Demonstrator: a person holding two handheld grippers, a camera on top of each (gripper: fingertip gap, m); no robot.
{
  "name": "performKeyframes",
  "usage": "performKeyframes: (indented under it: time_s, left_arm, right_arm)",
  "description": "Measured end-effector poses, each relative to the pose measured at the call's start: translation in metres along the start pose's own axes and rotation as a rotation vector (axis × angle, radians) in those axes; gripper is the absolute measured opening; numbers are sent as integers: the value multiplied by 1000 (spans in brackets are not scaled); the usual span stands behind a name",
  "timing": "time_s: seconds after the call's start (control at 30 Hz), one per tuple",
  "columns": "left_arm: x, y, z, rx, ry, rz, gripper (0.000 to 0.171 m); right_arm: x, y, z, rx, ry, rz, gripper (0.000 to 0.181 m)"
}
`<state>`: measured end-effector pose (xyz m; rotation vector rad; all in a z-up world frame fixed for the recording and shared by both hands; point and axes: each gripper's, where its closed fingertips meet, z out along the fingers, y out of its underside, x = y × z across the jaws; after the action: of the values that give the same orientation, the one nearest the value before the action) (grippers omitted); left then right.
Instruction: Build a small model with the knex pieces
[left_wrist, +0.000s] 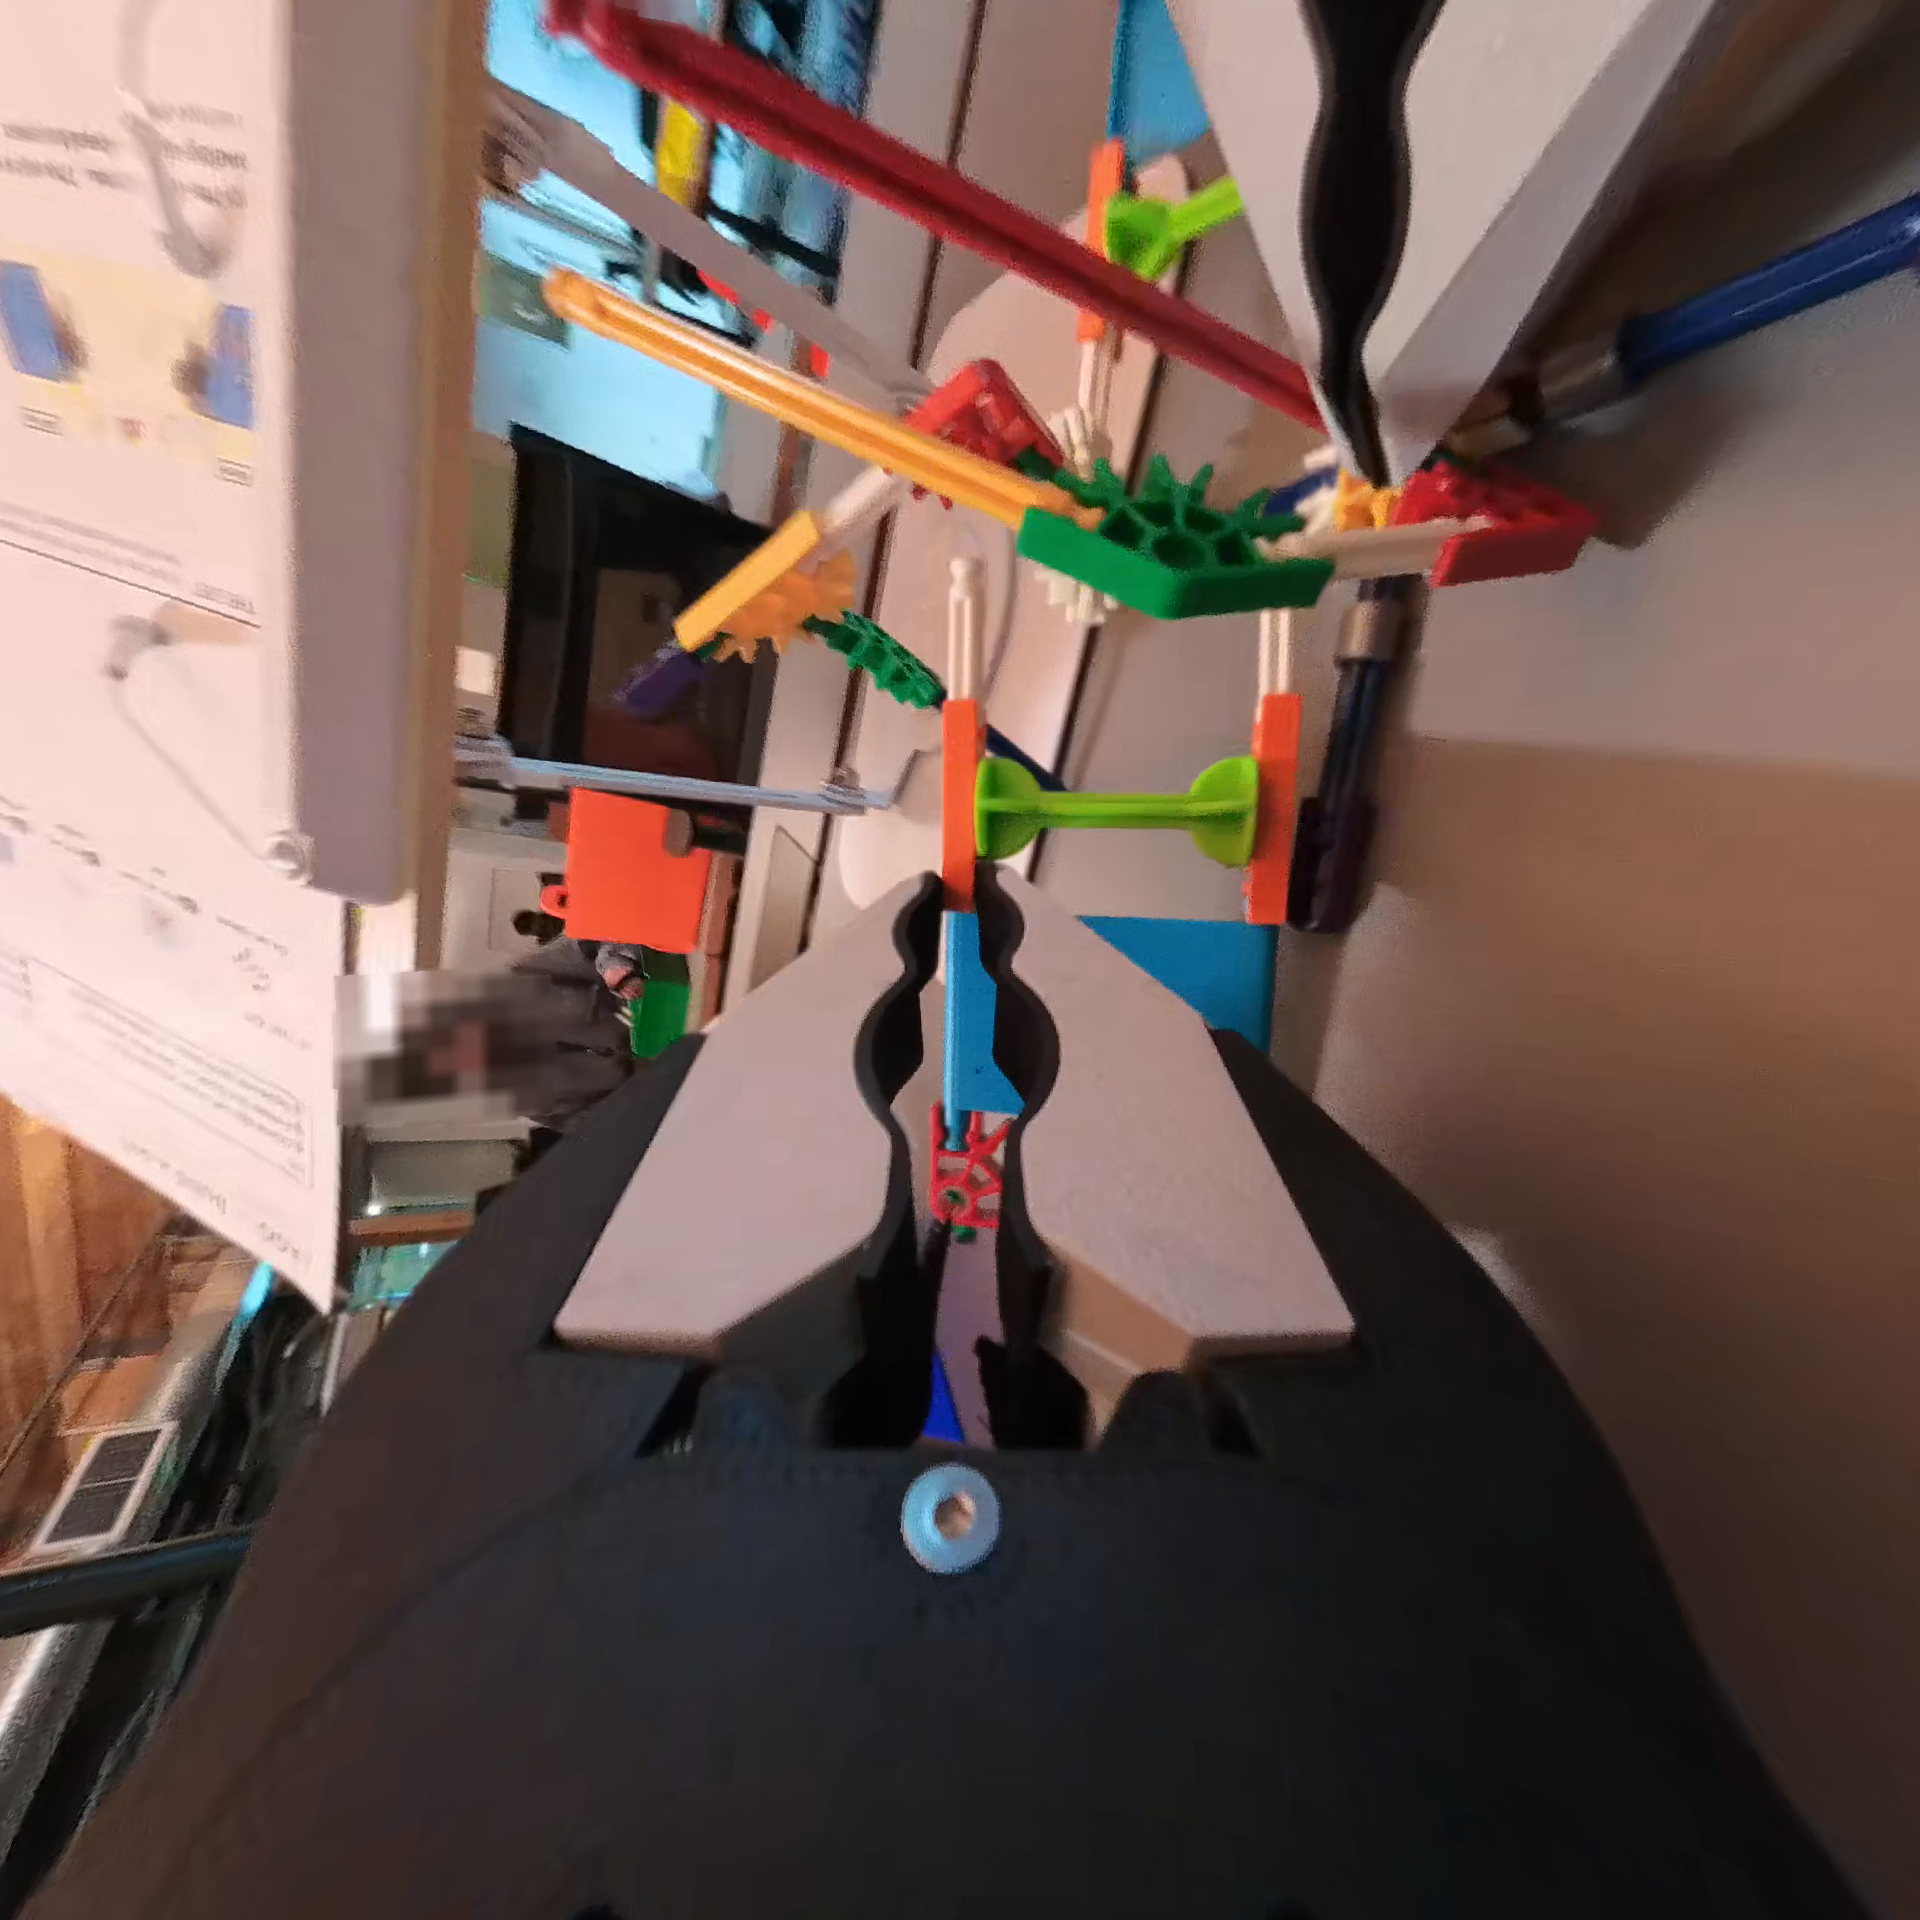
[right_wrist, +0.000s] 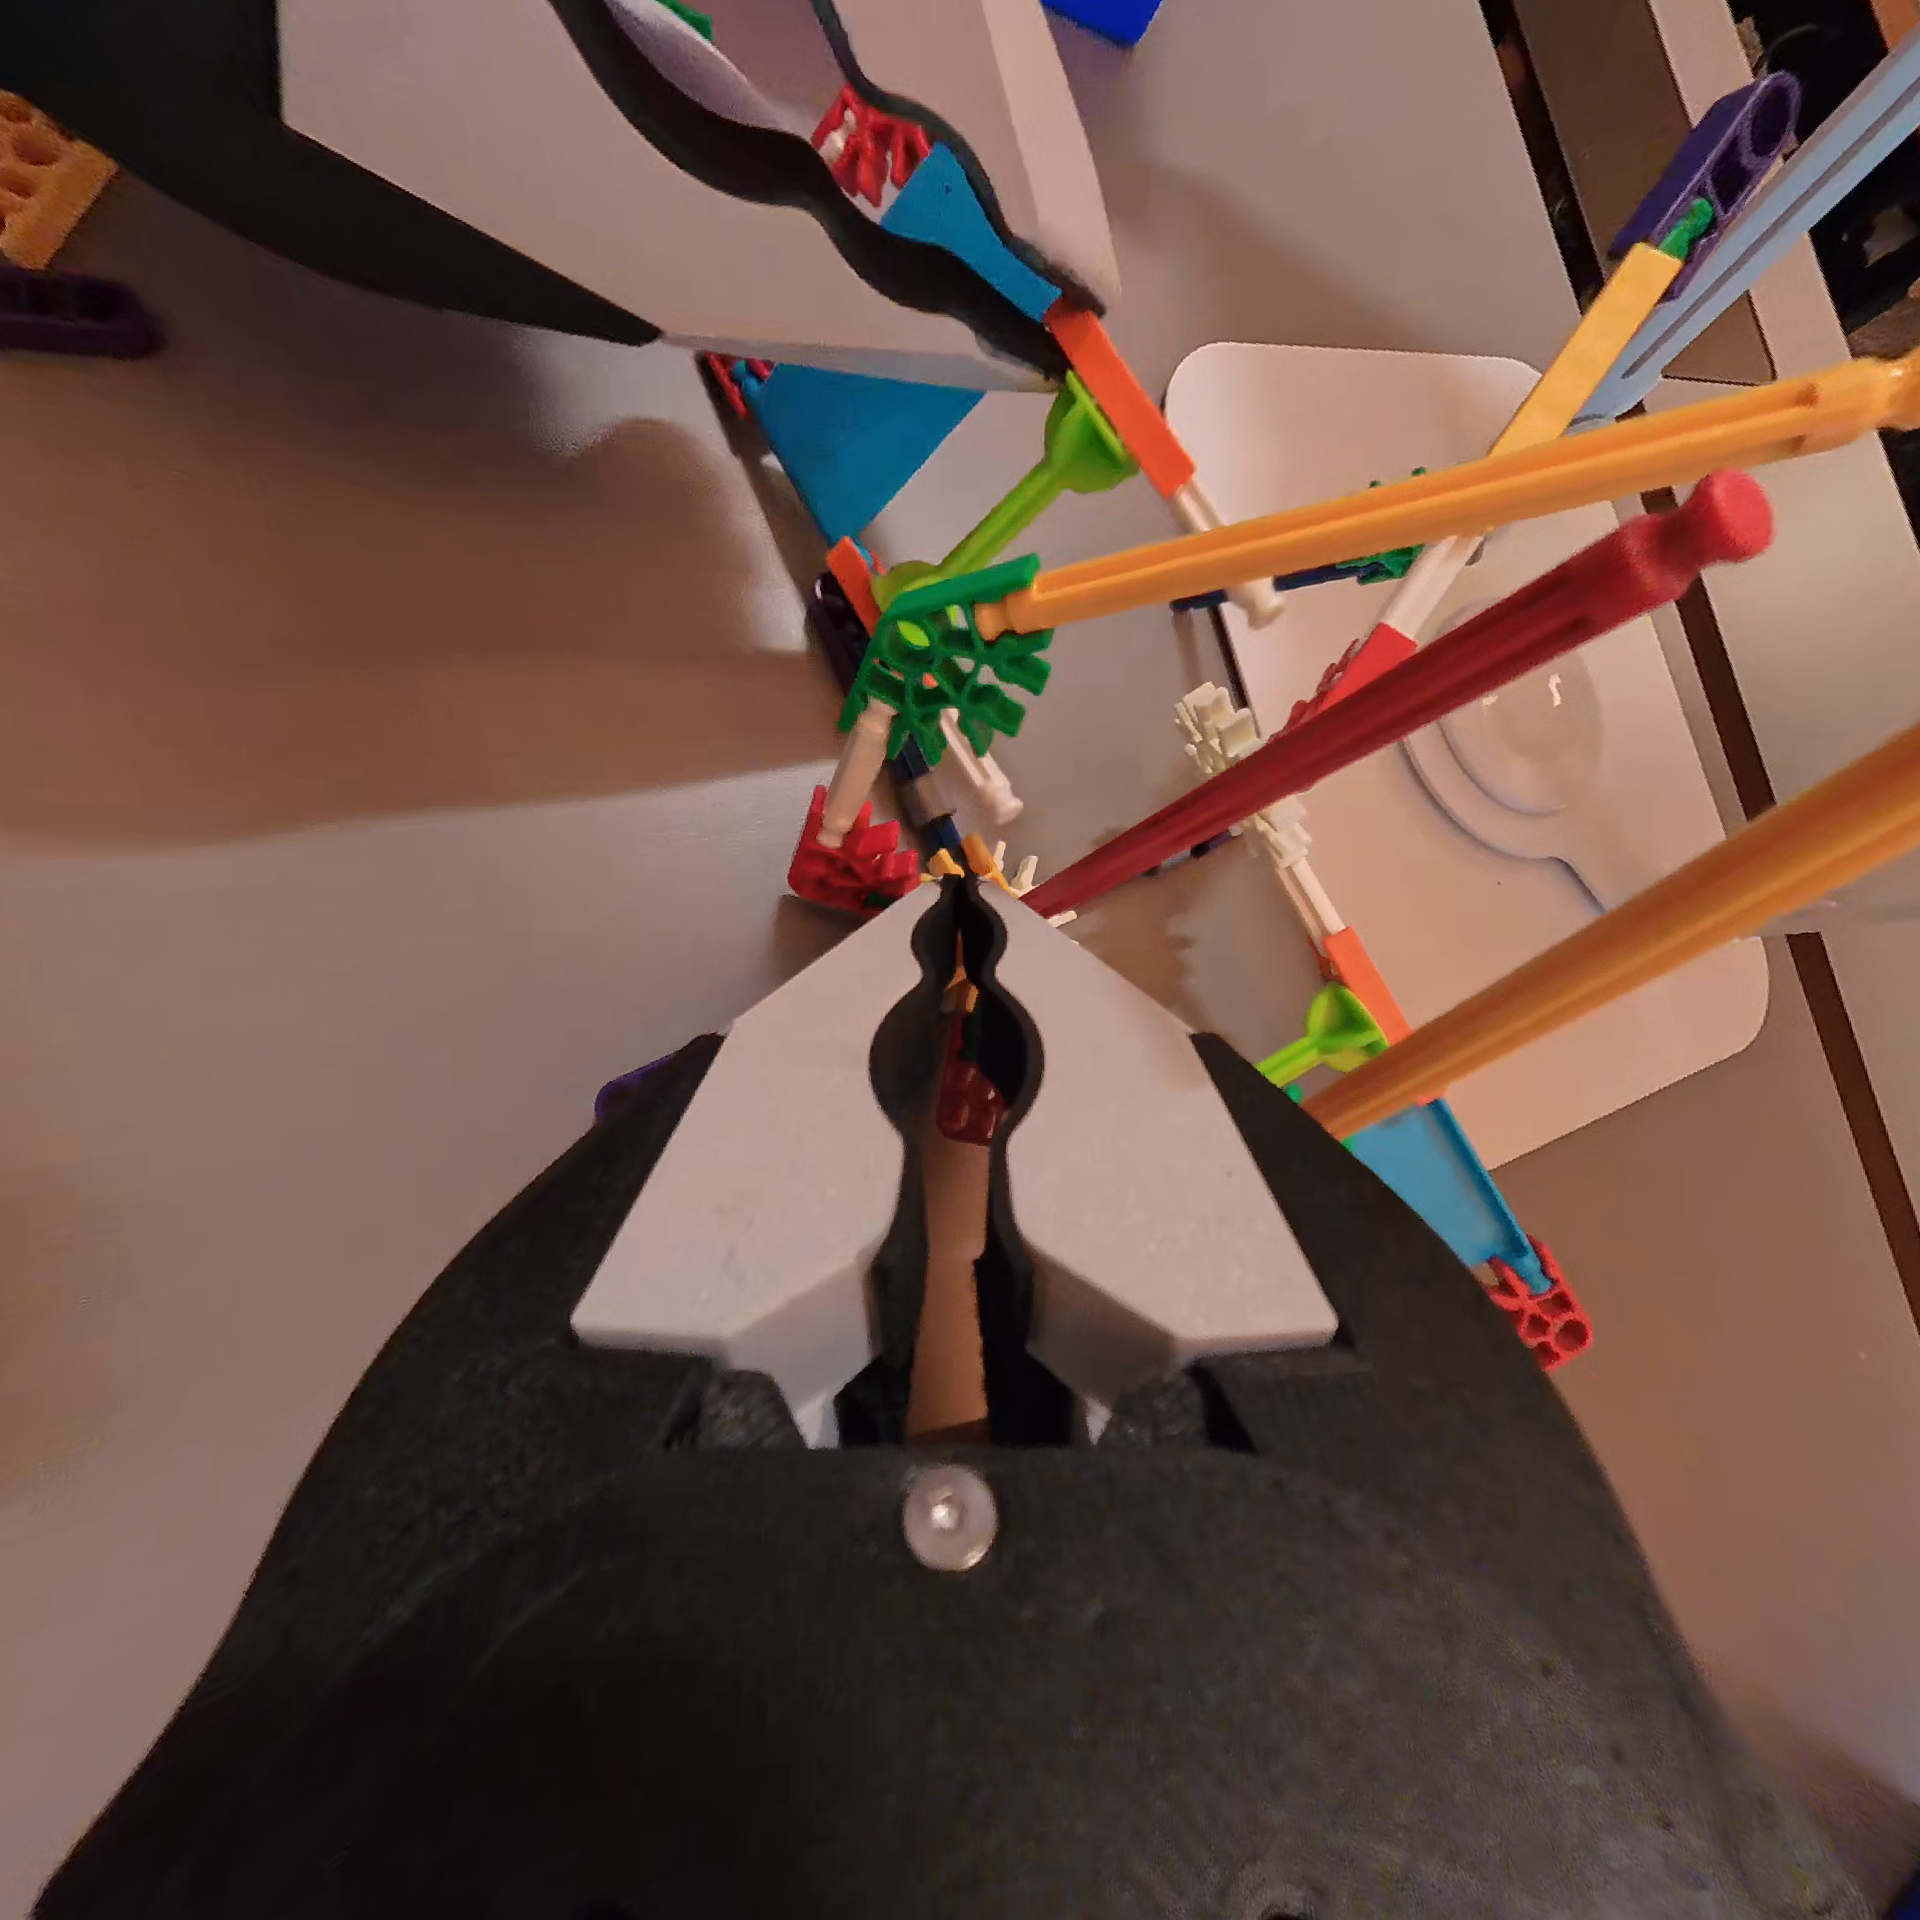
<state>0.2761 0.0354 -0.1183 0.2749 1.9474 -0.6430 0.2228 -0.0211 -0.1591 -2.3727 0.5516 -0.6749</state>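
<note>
A toy model of plastic rods and connectors stands on the table. My left gripper (left_wrist: 961, 896) is shut on its blue panel (left_wrist: 975, 1023), with the fingertips on the orange connector (left_wrist: 961, 790) at the panel's end. A lime spool rod (left_wrist: 1117, 810) runs from that connector to a second orange one. The right wrist view shows the same grasp (right_wrist: 1070, 322) on the blue panel (right_wrist: 951, 234). My right gripper (right_wrist: 961, 899) is shut on a small yellow connector (right_wrist: 977, 860) at the model's hub, beside a red connector (right_wrist: 847, 868). It also shows in the left wrist view (left_wrist: 1361, 468).
A long red rod (right_wrist: 1403, 686) and yellow rods (right_wrist: 1455, 499) stick out of the model near a green connector (right_wrist: 951, 665). A white pad (right_wrist: 1507, 727) lies under them. Loose purple (right_wrist: 73, 312) and yellow (right_wrist: 42, 177) pieces lie at the far left. A white board with papers (left_wrist: 156, 416) is at the left. My hands' fingertips stand some 9 centimetres from each other.
</note>
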Motion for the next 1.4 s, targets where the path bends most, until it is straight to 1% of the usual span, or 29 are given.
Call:
performKeyframes:
  time_s: [0.1,0.2,0.3,0.43,0.6,0.77,0.97,1.03,1.27,1.4]
  left_arm:
    - [-3,-5,-6,39,-45,32,4]
    - [1,-7,-5,16,-86,132,3]
    - [3,-15,-5,36,-115,182,4]
    - [3,-15,-4,20,-138,192,4]
    - [3,-19,-7,16,-176,257,3]
    - [4,-18,-7,-2,-183,273,4]
    - [5,-18,-7,-12,-189,293,3]
    - [5,-19,-7,-10,-187,289,3]
    - [5,-20,-8,-9,-193,301,3]
    - [5,-19,-7,-10,-192,301,3]
  right_arm:
    - [0,0,0,0,4,-4,0]
    - [1,0,0,-2,6,-8,0]
    - [1,1,-1,-5,6,-13,0]
    - [1,1,-1,4,-3,4,0]
    - [0,0,-3,-5,0,-18,0]
    - [2,-12,-10,36,34,-41,0]
    - [4,-5,0,-23,91,-99,0]
    - [5,-9,-1,-8,93,-81,0]
    - [8,-4,2,-35,88,-26,0]
    - [9,-3,2,-39,52,70,0]
